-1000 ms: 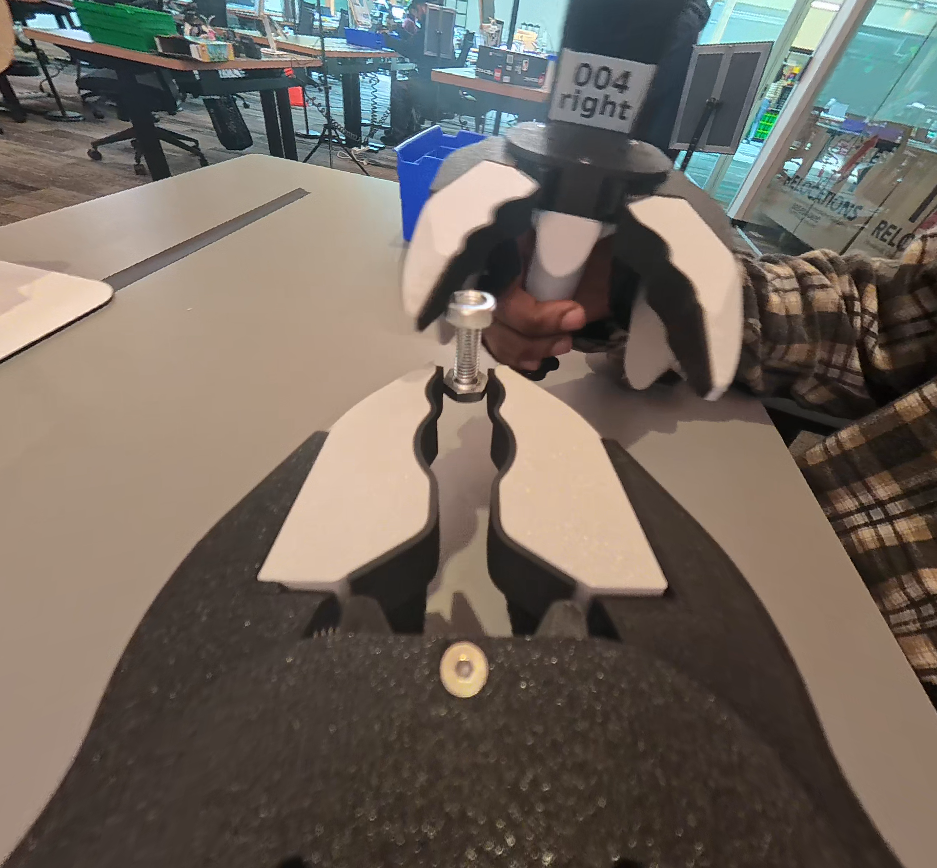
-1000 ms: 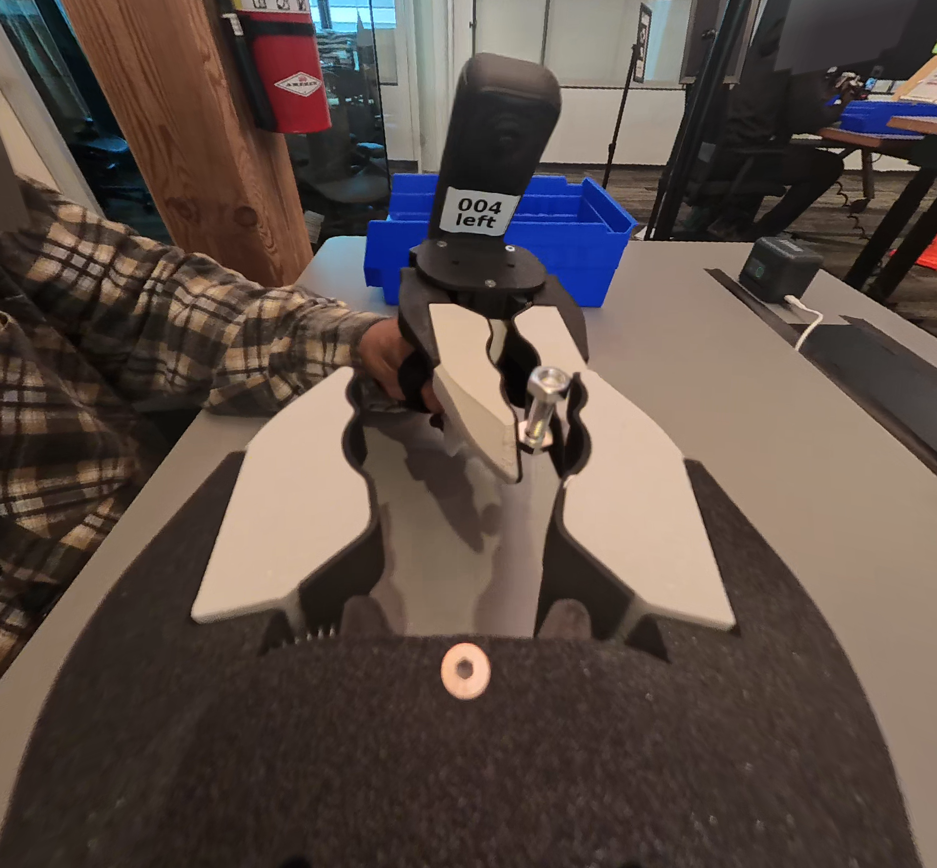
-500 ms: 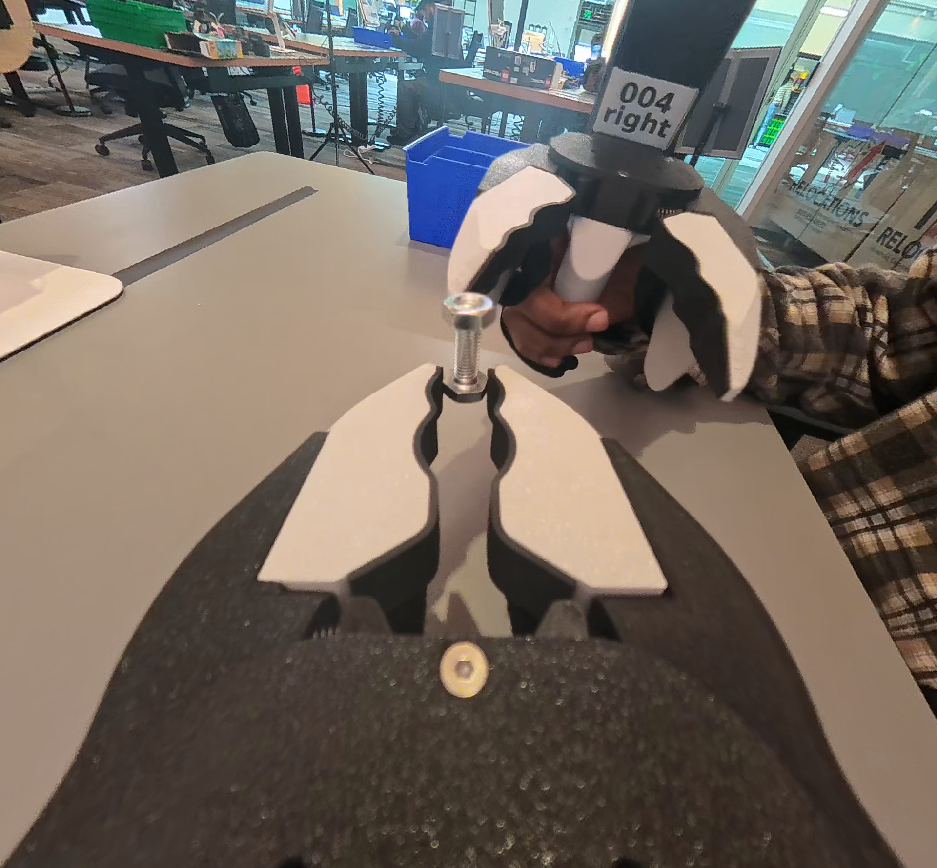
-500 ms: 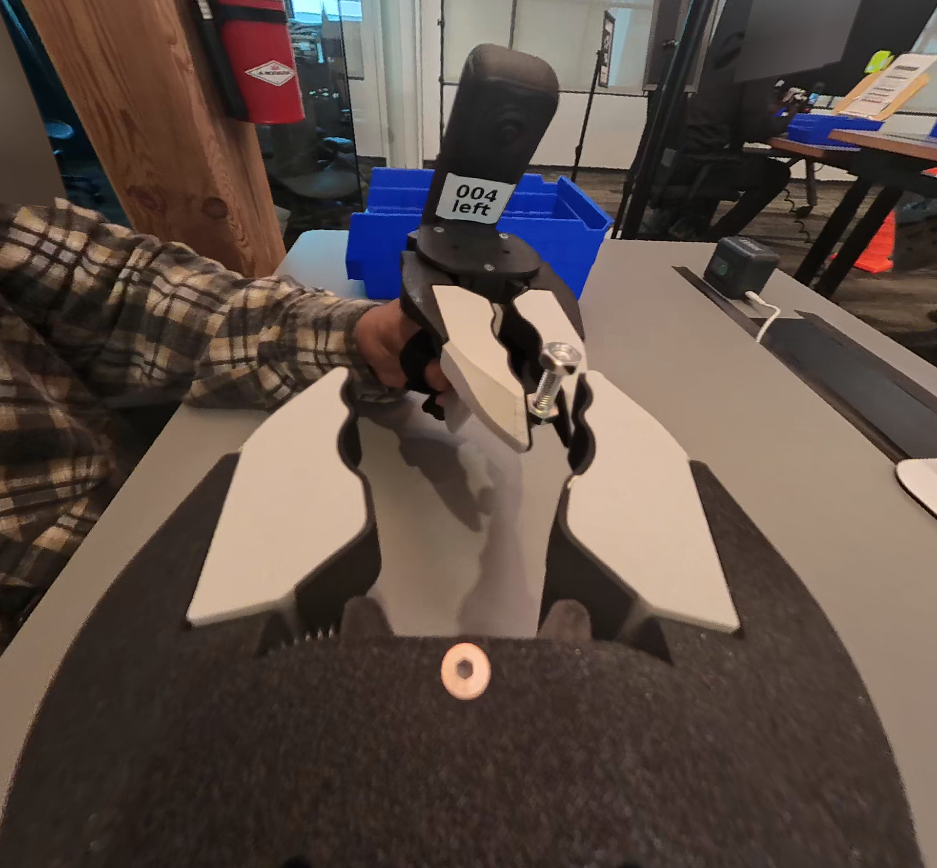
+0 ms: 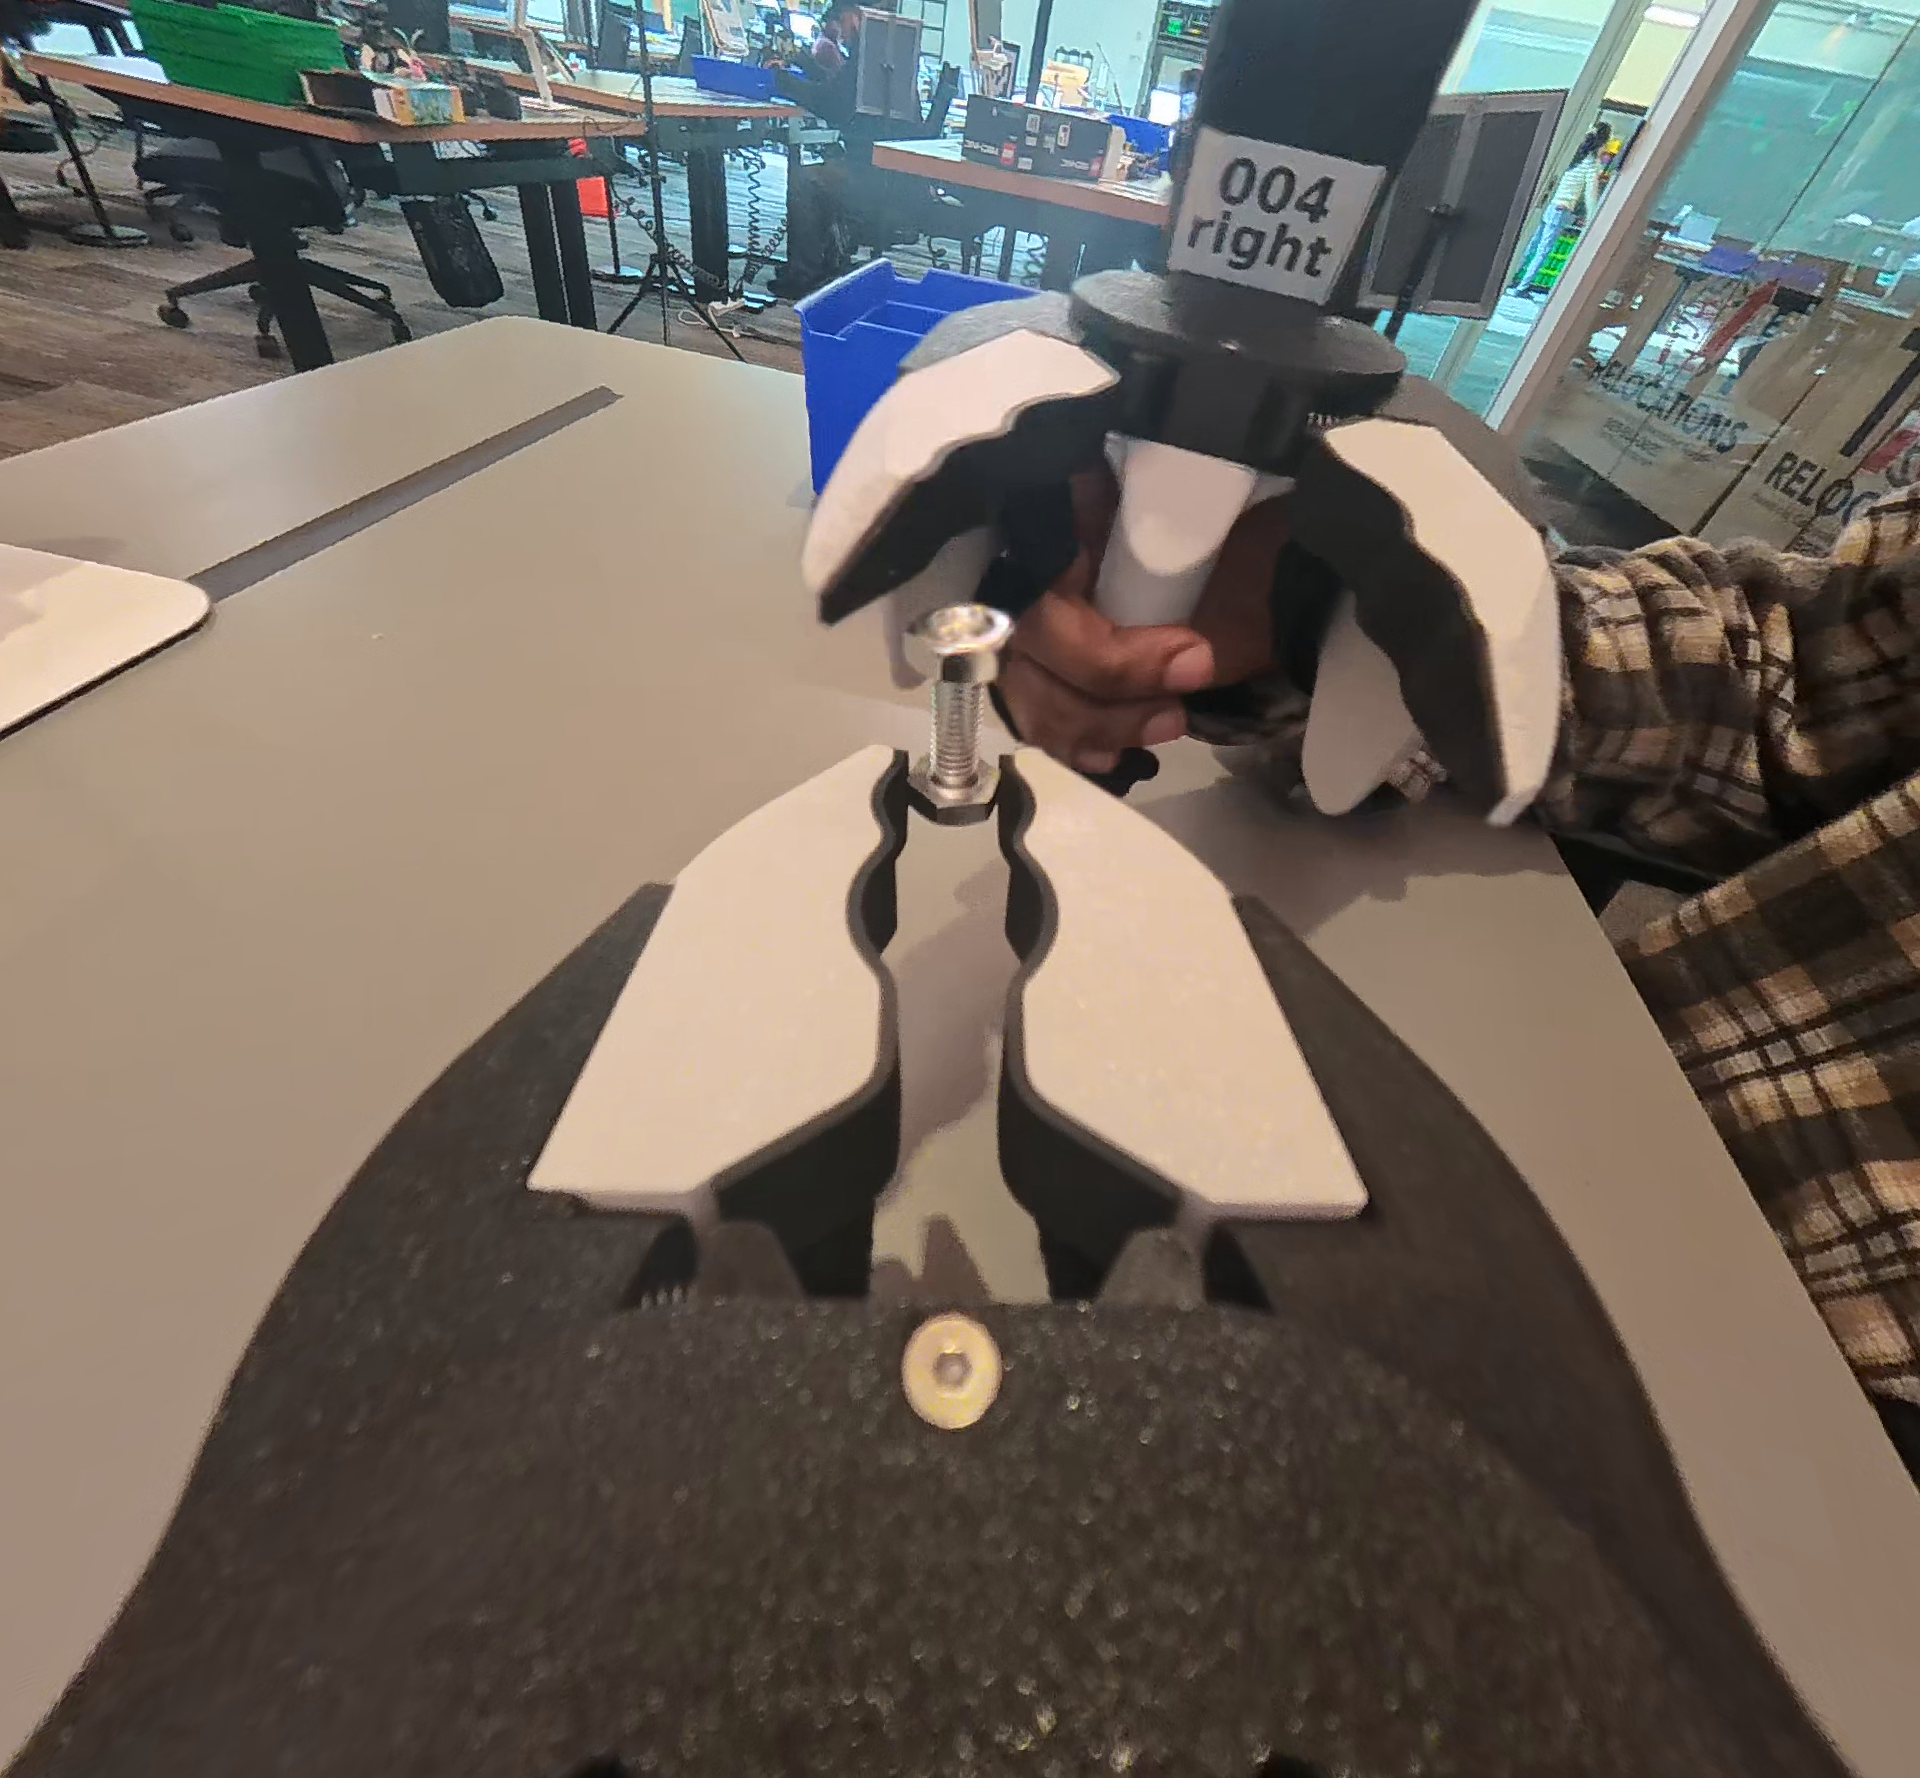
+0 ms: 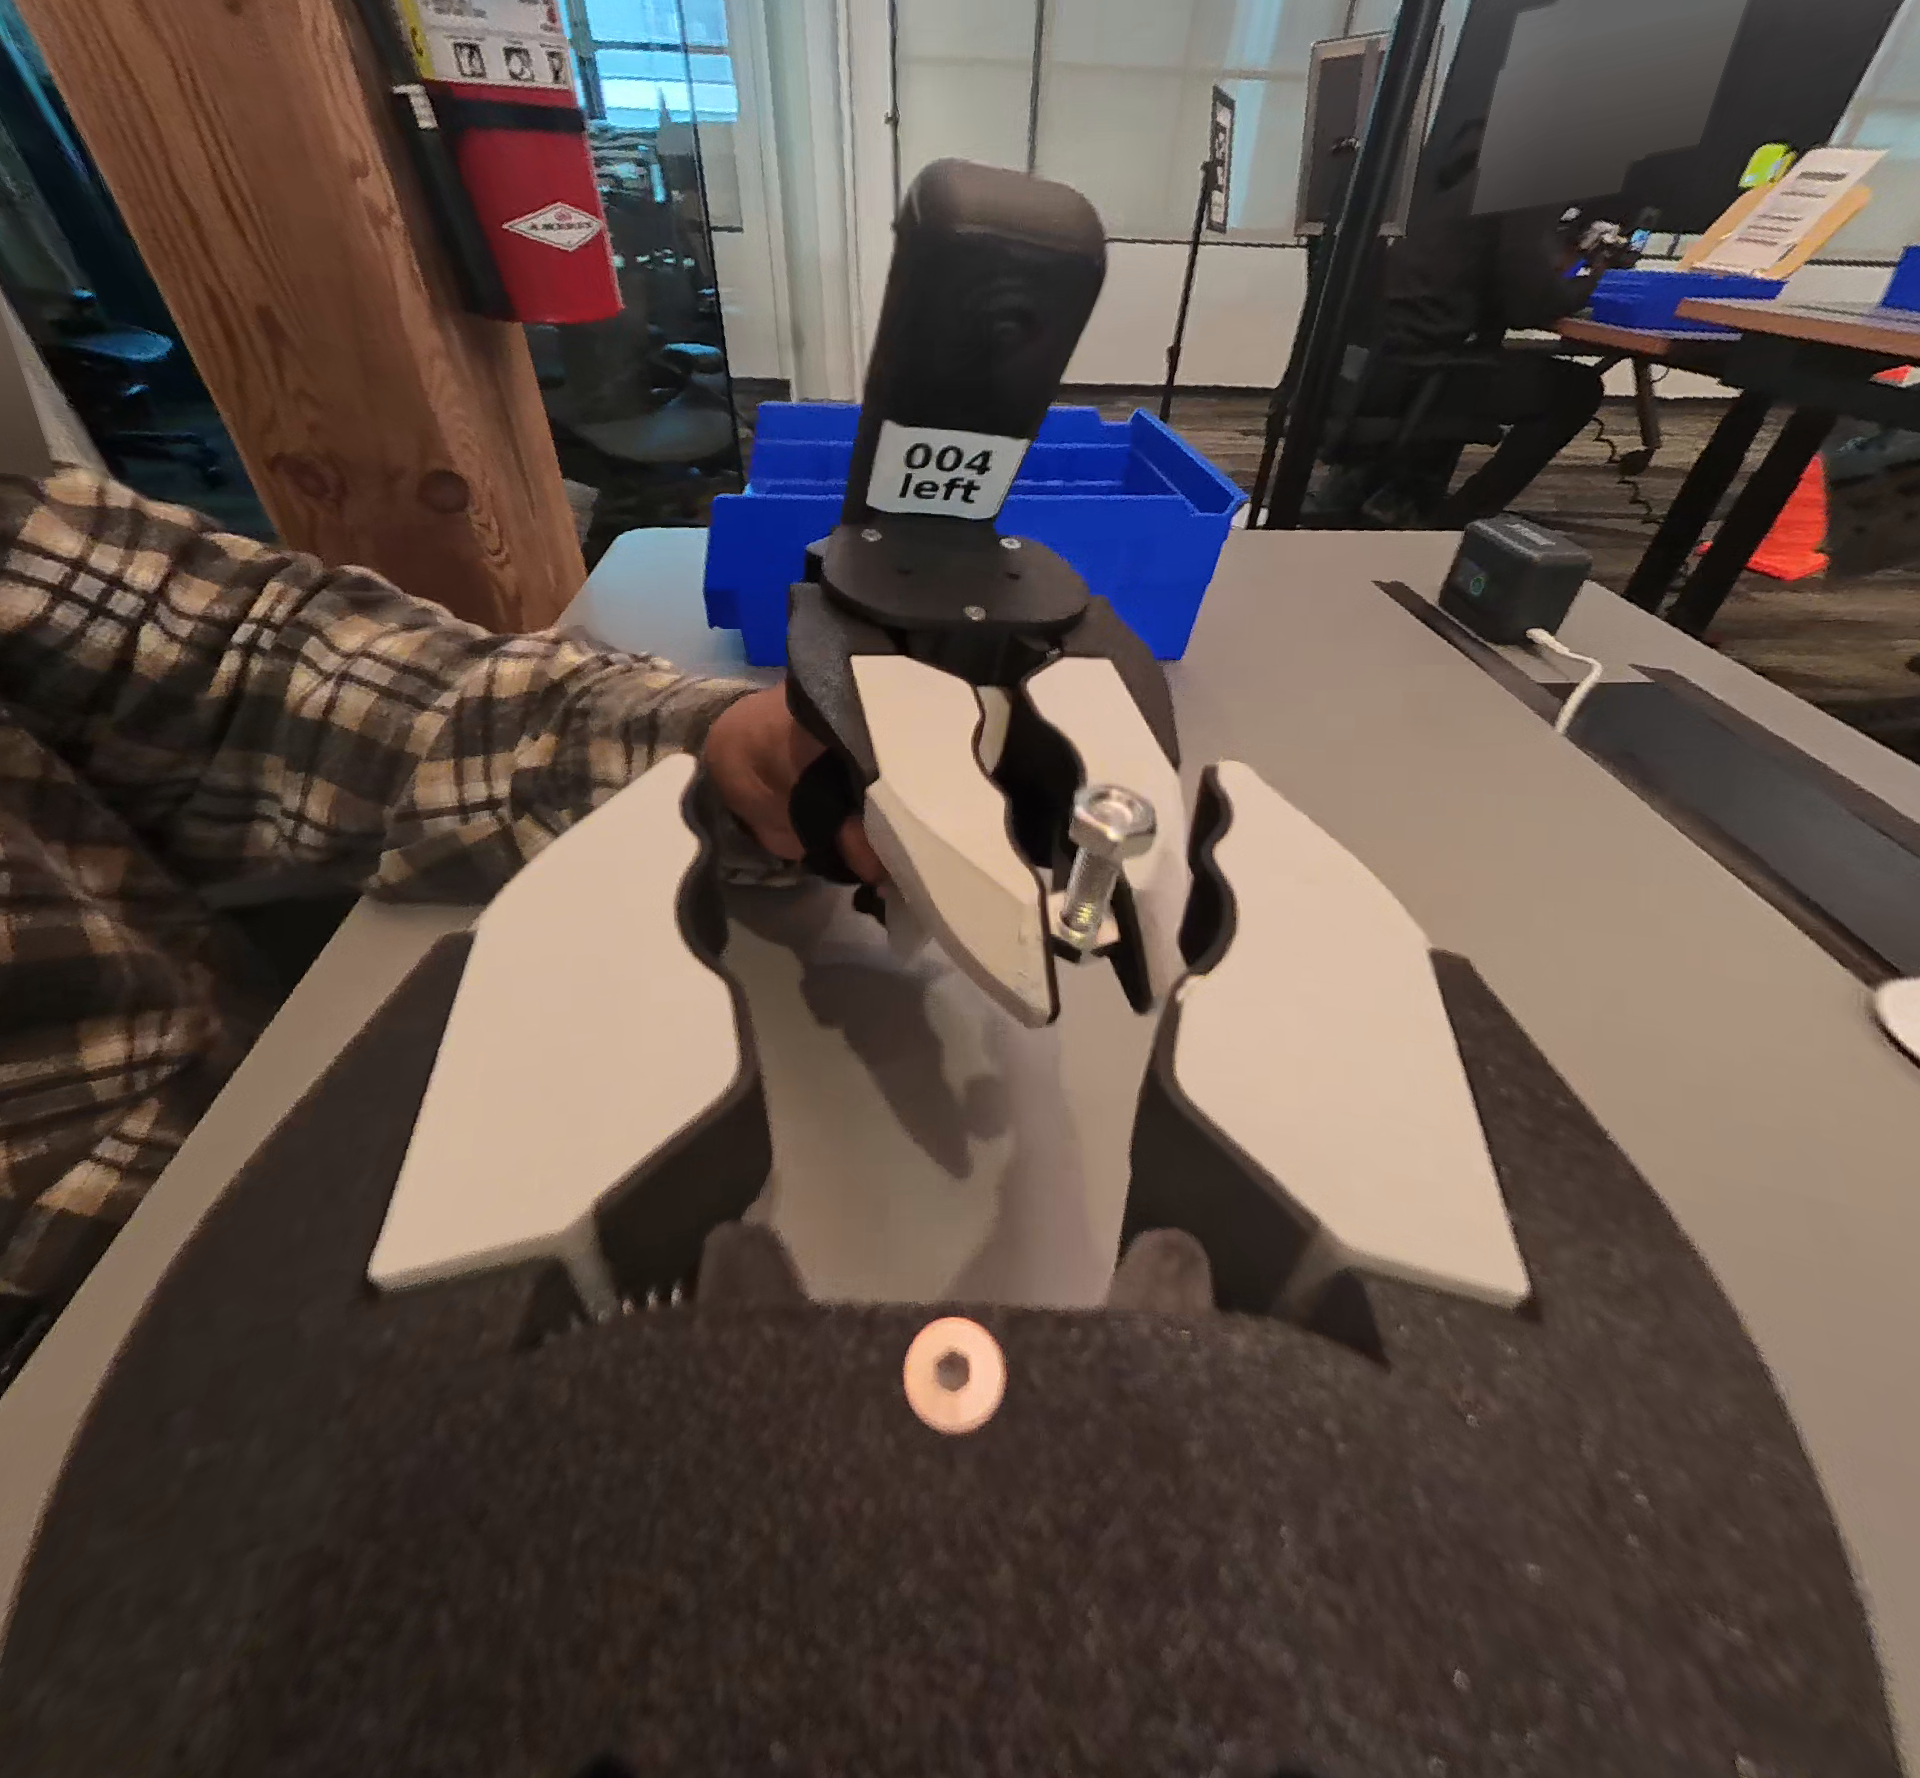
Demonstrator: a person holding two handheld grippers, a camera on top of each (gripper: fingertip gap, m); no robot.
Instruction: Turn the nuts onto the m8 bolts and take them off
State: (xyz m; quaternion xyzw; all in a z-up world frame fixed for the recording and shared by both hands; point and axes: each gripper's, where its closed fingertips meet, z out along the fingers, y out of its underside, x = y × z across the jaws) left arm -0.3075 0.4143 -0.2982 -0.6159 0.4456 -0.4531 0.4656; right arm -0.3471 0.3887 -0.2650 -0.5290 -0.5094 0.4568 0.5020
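The left gripper (image 5: 950,786) pinches the nut (image 5: 948,798), its bolt (image 5: 954,689) standing upright; the right gripper (image 6: 945,798) gapes wide just beside the bolt's head.

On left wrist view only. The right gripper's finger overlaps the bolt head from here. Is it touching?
Observer: It doesn't look like it. In the right wrist view the bolt head sits in the gap of the open right gripper, apart from both fingers and nearer the picture-right one.
Operator: Bolt straight?
Observer: From that side it leans, head toward picture right, above the nut pinched by the left gripper.
Operator: Anything else over there?
Observer: A small dark box with a white cable, well off to picture right.
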